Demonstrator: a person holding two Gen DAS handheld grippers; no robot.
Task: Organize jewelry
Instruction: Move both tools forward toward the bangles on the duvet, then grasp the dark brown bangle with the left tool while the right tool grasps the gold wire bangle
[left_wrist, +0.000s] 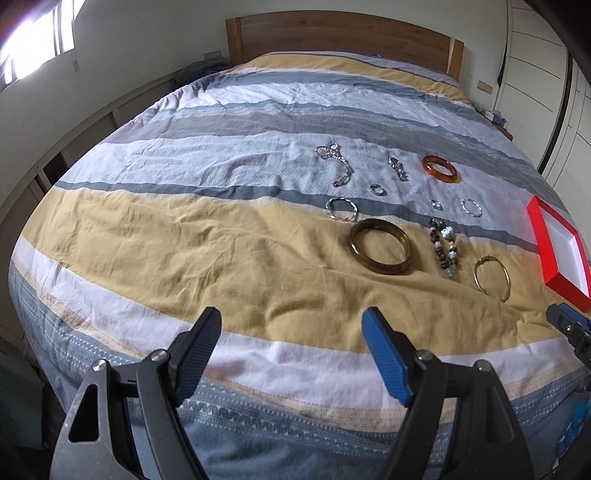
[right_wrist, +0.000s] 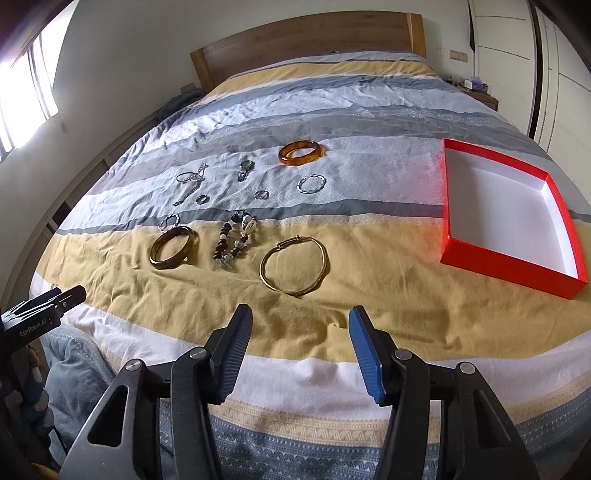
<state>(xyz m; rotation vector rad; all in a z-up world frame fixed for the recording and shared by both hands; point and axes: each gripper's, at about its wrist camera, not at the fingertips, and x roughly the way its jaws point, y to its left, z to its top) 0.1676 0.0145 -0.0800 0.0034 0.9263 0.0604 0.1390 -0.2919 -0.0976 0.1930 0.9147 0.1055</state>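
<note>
Jewelry spread on the bed (right_wrist: 184, 306), red box (right_wrist: 554, 275) to its right. Gold bangle (right_wrist: 294, 265) lies just ahead of right gripper (right_wrist: 300, 319), not touching. Both grippers' fingers apart, empty; left gripper (left_wrist: 291, 319) wider.

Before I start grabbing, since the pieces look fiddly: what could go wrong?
The thin gold bangle lies flat on the wrinkled bedspread; the right claw may pinch fabric too. The bead bracelet could snag or drag. The tiny rings may slip free short of the red box.
</note>
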